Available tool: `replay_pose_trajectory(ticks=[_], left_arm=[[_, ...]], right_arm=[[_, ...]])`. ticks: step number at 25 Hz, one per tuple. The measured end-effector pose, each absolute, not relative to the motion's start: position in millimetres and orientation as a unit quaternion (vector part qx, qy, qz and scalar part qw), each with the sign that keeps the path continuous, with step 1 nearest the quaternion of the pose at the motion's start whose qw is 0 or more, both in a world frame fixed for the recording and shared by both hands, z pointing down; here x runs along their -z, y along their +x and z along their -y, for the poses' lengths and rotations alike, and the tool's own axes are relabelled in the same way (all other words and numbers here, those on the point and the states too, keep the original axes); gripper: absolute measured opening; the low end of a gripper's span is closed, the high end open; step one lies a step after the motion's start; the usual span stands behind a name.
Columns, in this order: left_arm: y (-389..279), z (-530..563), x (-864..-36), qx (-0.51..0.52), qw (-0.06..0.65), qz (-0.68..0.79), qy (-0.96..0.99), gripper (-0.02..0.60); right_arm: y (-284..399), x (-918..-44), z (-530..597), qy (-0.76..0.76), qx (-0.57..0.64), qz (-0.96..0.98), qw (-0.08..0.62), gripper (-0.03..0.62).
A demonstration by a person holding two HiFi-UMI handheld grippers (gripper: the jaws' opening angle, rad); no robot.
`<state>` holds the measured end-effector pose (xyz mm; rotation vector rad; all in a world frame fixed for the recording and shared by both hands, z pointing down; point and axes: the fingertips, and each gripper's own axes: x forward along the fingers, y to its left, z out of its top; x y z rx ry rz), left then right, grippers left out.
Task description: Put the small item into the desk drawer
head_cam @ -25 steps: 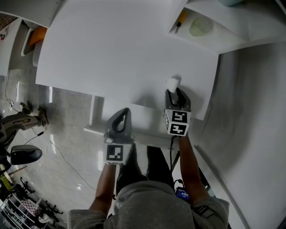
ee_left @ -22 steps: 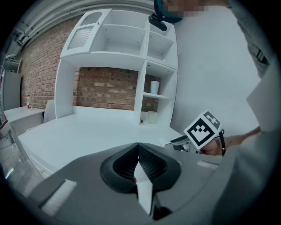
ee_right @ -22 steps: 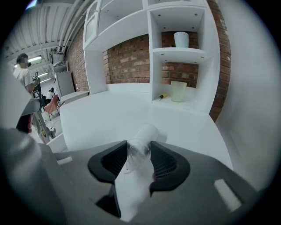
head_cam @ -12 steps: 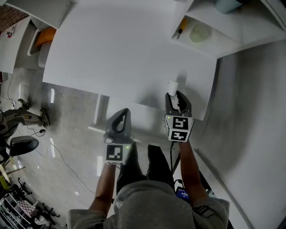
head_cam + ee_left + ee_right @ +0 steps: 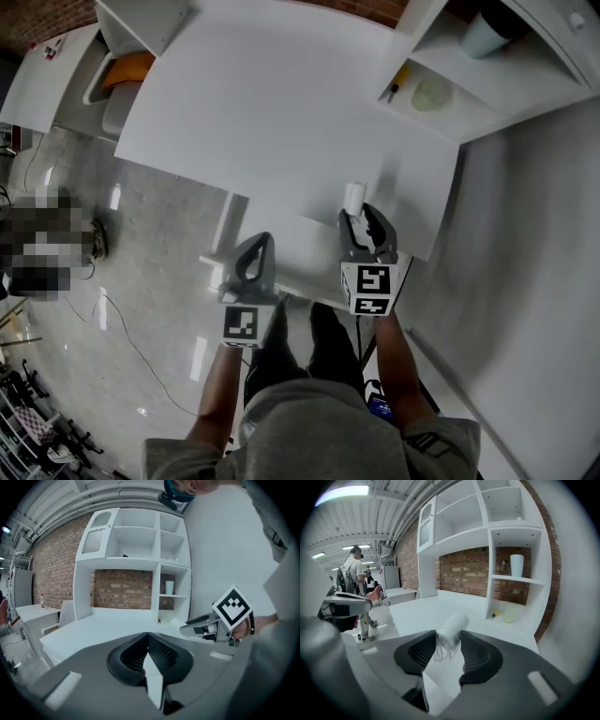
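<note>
The small item is a white roll (image 5: 354, 196) with loose threads at its end, also visible in the right gripper view (image 5: 452, 626). My right gripper (image 5: 362, 214) (image 5: 449, 645) is shut on it, held above the front right part of the white desk (image 5: 281, 112). My left gripper (image 5: 260, 246) (image 5: 147, 638) is shut with nothing between its jaws. It hovers over the pulled-out white drawer (image 5: 300, 246) under the desk's front edge. The right gripper (image 5: 206, 624) shows to the right in the left gripper view.
A white shelf unit stands at the desk's back right, holding a yellow screwdriver (image 5: 400, 82), a pale green disc (image 5: 432, 94) and a cup (image 5: 487, 37). A white wall runs along the right. An orange-seated chair (image 5: 127, 70) stands at the far left. A person (image 5: 355, 573) stands far off.
Both grippers have risen and drawn slightly back toward the desk's front edge. The roll stays in the right jaws. The left jaws stay closed.
</note>
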<state>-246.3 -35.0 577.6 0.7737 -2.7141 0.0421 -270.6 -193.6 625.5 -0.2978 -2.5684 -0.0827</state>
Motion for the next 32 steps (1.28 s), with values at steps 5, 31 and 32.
replay_pose_trajectory(ticks=[5, 31, 32], left_arm=[[-235, 12, -570, -0.019, 0.154, 0.956, 0.249, 0.012], [-203, -109, -614, 0.014, 0.187, 0.975, 0.116, 0.012], [-203, -112, -618, 0.016, 0.19, 0.975, 0.113, 0.012]], right_arm=[[-264, -603, 162, -0.148, 0.036, 0.956, 0.251, 0.17], [-239, -665, -15, -0.358, 0.085, 0.883, 0.291, 0.17], [-239, -671, -19, -0.362, 0.086, 0.88, 0.296, 0.17]])
